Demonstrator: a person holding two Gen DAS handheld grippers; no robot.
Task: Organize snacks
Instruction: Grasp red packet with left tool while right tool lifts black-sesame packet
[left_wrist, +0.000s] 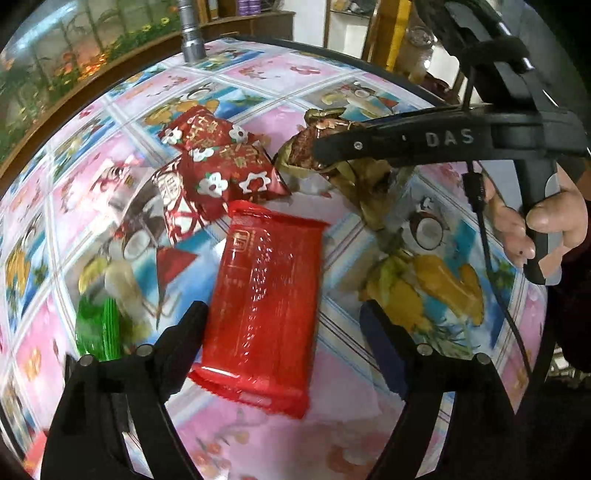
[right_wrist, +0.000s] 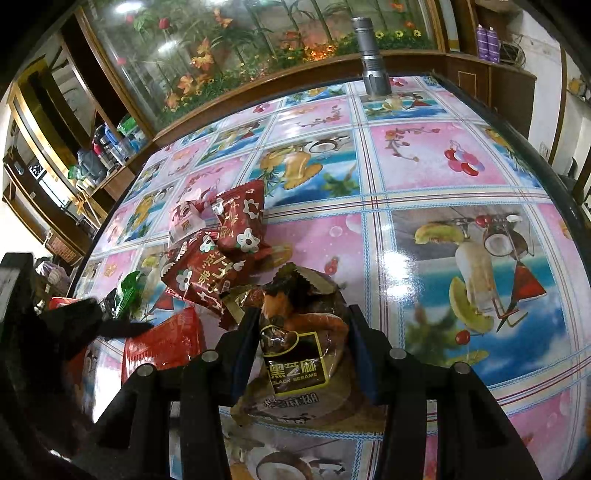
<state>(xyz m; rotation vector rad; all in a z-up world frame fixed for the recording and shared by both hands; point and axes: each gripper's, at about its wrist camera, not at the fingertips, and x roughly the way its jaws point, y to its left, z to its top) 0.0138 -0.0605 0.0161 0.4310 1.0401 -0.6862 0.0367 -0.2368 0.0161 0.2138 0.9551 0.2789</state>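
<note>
Snacks lie bunched on our round table (left_wrist: 280, 70), which wears a pink-and-blue fruit-print cloth. From the left wrist view, we take the flat red packet (left_wrist: 264, 302) as our landmark: it lies on the cloth between the fingers of our left gripper (left_wrist: 284, 325), whose jaws stand wide apart and do not press on it. Just beyond the red packet sit two dark red flowered packets (left_wrist: 218, 162), one touching the other. Left of it, near the left finger, is a small green packet (left_wrist: 98, 330), blurred. Beyond it and to the right, our right gripper (left_wrist: 325, 147) reaches in over a brown-gold packet (left_wrist: 317, 127), with a hand (left_wrist: 546, 218) on its handle. A metal flashlight (left_wrist: 192, 33) stands upright at the far rim.

From the right wrist view, the right gripper (right_wrist: 299, 332) is clamped on the black sesame packet (right_wrist: 295, 354), a pad against each side. The red packet (right_wrist: 166, 343) lies just left of it, the flowered packets (right_wrist: 218, 251) beyond, the flashlight (right_wrist: 371, 55) at the far edge.
</note>
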